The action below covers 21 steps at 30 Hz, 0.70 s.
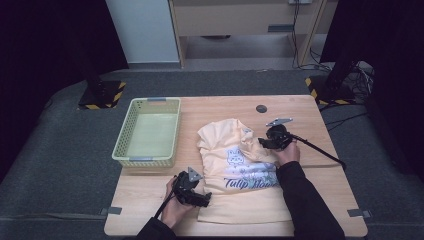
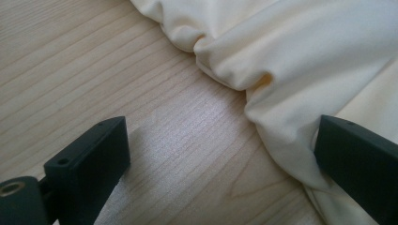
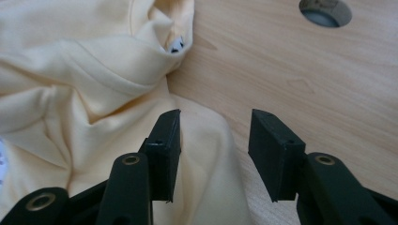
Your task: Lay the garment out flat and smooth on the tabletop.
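One garment: a pale yellow T-shirt (image 1: 240, 170) lay crumpled on the table (image 1: 150, 200), right of its middle and reaching toward the near edge.
Long axis: it ran from near edge to far edge, neck end bunched toward the far side, printed lettering facing up.
Left gripper (image 1: 192, 195): it lay low at the shirt's near-left side, held in the left hand (image 1: 172, 207); jaws stood wide, one on bare wood, the other touching a fold.
Right gripper (image 1: 272, 140): it sat at the shirt's far-right edge under the right hand (image 1: 287, 152); jaws stood part-way apart over the cloth's edge, pressing nothing.
Surface: light wood, with a round hole (image 1: 261, 108) near the far edge.
Left side: a green basket (image 1: 127, 135) stood at the table's far-left corner.
Room: grey carpet.
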### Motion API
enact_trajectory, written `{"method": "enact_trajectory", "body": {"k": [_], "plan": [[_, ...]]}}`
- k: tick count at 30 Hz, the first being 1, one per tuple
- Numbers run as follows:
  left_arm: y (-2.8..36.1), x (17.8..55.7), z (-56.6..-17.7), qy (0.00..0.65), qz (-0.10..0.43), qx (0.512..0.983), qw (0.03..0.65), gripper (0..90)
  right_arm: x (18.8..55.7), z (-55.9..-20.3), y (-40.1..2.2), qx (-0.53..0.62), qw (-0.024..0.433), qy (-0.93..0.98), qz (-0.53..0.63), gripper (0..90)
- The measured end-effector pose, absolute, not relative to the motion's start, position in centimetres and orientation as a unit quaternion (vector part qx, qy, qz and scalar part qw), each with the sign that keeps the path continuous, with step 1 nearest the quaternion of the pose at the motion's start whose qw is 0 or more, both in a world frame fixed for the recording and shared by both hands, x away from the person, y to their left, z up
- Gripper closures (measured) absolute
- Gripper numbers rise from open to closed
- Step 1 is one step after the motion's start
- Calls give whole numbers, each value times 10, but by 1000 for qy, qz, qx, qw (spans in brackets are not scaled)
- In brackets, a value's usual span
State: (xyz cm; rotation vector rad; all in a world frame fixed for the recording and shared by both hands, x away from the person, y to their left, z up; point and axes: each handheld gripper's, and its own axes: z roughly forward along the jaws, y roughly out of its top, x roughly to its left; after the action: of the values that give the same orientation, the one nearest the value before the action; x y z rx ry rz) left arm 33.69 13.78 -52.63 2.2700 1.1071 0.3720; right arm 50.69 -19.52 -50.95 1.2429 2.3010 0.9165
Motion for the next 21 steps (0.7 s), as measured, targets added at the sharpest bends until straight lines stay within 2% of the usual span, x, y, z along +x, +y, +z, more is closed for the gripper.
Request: {"method": "enact_trajectory", "body": {"k": [3, 8, 10, 15, 21], "plan": [[138, 337, -526, 415, 140, 851, 290, 30, 509, -515, -195, 442, 175, 823, 312, 599], [138, 337, -526, 415, 140, 851, 290, 30, 507, -520, -195, 445, 167, 827, 302, 807], [138, 337, -526, 415, 140, 851, 290, 30, 506, -518, -195, 446, 163, 824, 308, 851], [138, 337, -526, 416, 140, 851, 289, 31, 502, -510, -200, 452, 172, 812, 327, 860], [137, 337, -526, 417, 140, 851, 288, 31, 498, -493, -210, 463, 205, 789, 347, 861]]}}
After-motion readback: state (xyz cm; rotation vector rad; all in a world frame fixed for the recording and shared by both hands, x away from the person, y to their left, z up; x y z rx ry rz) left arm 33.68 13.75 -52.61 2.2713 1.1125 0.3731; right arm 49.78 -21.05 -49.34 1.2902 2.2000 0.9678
